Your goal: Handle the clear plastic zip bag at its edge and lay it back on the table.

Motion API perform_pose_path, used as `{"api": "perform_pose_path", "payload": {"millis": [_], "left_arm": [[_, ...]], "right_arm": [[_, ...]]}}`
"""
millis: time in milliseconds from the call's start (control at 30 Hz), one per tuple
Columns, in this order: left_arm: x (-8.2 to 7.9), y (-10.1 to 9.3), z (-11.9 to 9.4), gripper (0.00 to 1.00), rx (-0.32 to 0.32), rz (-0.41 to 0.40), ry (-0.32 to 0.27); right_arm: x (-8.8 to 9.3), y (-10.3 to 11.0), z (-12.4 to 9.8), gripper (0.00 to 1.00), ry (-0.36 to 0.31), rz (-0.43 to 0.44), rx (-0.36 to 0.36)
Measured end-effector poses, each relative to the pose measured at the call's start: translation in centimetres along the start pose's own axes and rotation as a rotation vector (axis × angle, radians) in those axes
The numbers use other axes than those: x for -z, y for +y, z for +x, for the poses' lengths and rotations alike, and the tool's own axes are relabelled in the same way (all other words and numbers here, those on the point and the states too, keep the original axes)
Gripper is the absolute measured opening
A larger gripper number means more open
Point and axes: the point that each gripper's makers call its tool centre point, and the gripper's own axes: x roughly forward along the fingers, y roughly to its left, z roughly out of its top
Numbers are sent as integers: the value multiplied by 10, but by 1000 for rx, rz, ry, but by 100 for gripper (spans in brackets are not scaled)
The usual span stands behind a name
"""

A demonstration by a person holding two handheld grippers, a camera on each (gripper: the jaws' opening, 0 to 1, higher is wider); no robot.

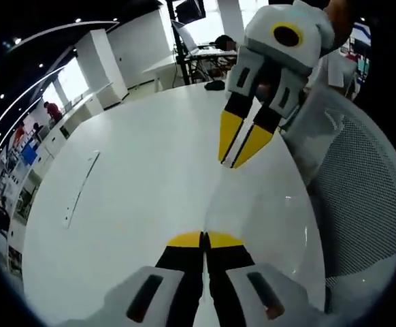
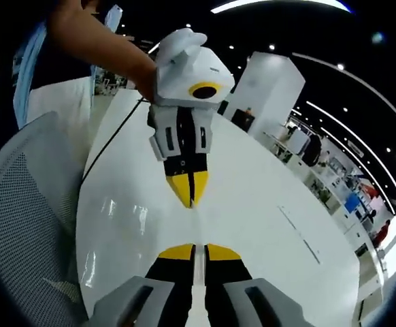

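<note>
Your left gripper (image 1: 205, 240) has its jaws pressed together, pinching the near edge of the clear zip bag (image 1: 252, 204). Your right gripper (image 1: 242, 146) clamps the far edge, keeping the film stretched, seemingly just above the white table (image 1: 137, 184).

Left gripper (image 1: 204, 239): yellow tips, black jaws, pale grey body. Right gripper (image 1: 242, 146): yellow tips, black jaws, white shell, yellow ring round a dark disc. Zip bag (image 1: 266, 204): clear, glossy, white highlights. Table (image 1: 137, 197): plain white. Chair (image 1: 361, 204): grey mesh, fine dotted pattern.
</note>
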Motion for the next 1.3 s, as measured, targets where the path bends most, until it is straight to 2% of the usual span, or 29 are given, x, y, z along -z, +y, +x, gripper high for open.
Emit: {"api": "perform_pose_path", "payload": {"millis": [333,733,1300], "left_arm": [[-11,3,-7,0,-41,15,-28],[-12,5,-20,0,-92,35,-51],[-10,2,-29,0,-102,41,-70]], "right_arm": [[5,-8,-3,1,27,15,12],[9,-5,-2,0,48,27,6],[10,3,1,0,65,21,-26]]}}
